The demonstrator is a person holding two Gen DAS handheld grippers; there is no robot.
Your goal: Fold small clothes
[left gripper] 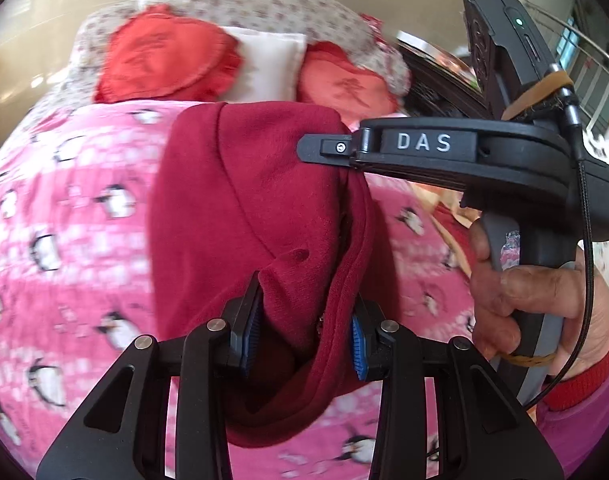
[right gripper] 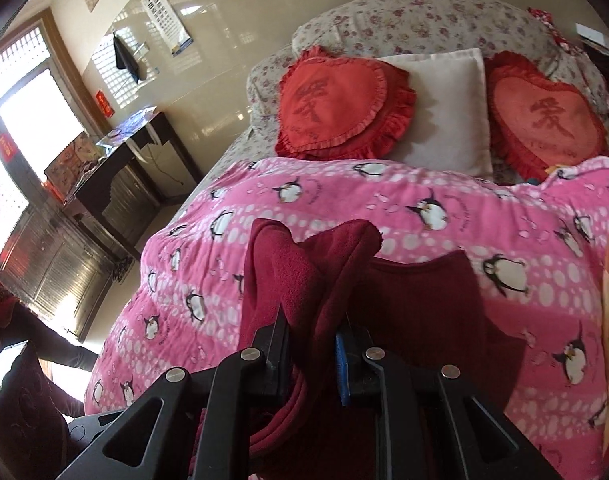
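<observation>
A dark red fleece garment [left gripper: 244, 200] hangs lifted above the pink penguin blanket [left gripper: 64, 200], stretched between both grippers. My left gripper [left gripper: 304, 334] is shut on a bunched fold of it, blue pads pressing the cloth from both sides. In the left wrist view my right gripper [left gripper: 328, 152] comes in from the right, held by a hand [left gripper: 516, 288], and pinches the garment's upper edge. The right wrist view shows the right gripper [right gripper: 312, 346] shut on a gathered strip of the garment [right gripper: 304, 264], the rest sagging onto the blanket [right gripper: 384, 196].
Two red heart pillows [right gripper: 336, 108] [right gripper: 544, 120] and a white pillow [right gripper: 444, 108] lie at the head of the bed. A dark wooden desk [right gripper: 116, 168] stands by the wall to the left. A person in red [right gripper: 0, 312] sits at the left edge.
</observation>
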